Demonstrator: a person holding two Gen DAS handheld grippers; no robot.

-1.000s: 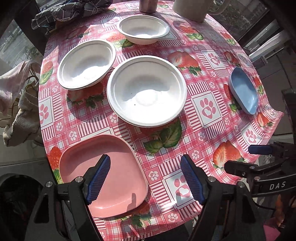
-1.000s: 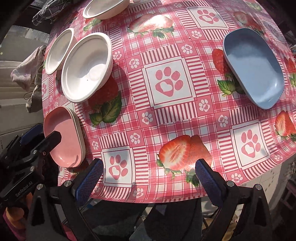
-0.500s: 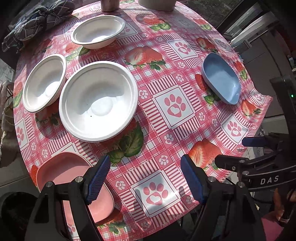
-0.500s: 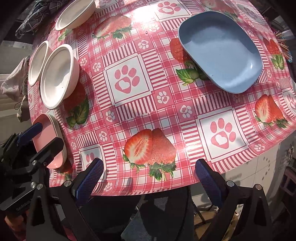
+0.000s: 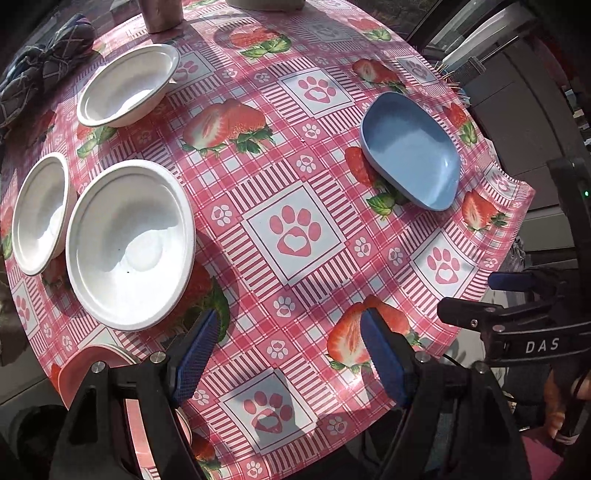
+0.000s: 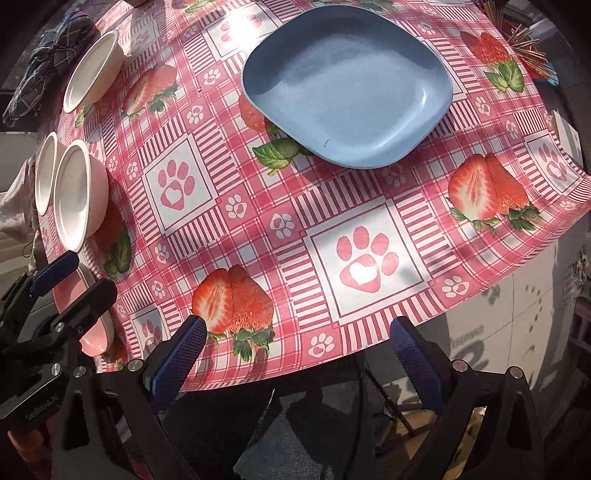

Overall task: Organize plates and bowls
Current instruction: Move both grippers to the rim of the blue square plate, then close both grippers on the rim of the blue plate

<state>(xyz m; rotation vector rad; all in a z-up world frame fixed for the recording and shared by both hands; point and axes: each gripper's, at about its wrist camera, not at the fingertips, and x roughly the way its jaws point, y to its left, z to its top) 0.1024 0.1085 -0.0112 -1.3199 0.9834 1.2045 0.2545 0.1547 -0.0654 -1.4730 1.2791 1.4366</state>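
A blue plate (image 5: pixel 412 149) lies at the right of the round table; it shows large in the right wrist view (image 6: pixel 347 85). Three white bowls stand at the left: a large one (image 5: pixel 129 243), one beside it (image 5: pixel 38 214), one farther back (image 5: pixel 125 85). A pink plate (image 5: pixel 86 367) lies at the near left edge, partly behind my left fingers. My left gripper (image 5: pixel 290 354) is open and empty over the near table edge. My right gripper (image 6: pixel 295 354) is open and empty, off the near edge, short of the blue plate.
The table wears a pink checked cloth (image 5: pixel 295 236) with strawberries and paw prints. A folded dark cloth (image 5: pixel 40 70) and a metal cup (image 5: pixel 162 14) sit at the back. Toothpicks (image 6: pixel 524 40) stand at the far right edge.
Both grippers have swung to the right. The pink plate has slid out of the left view's centre, and the blue plate now fills more of the right view. Both jaws stay open.
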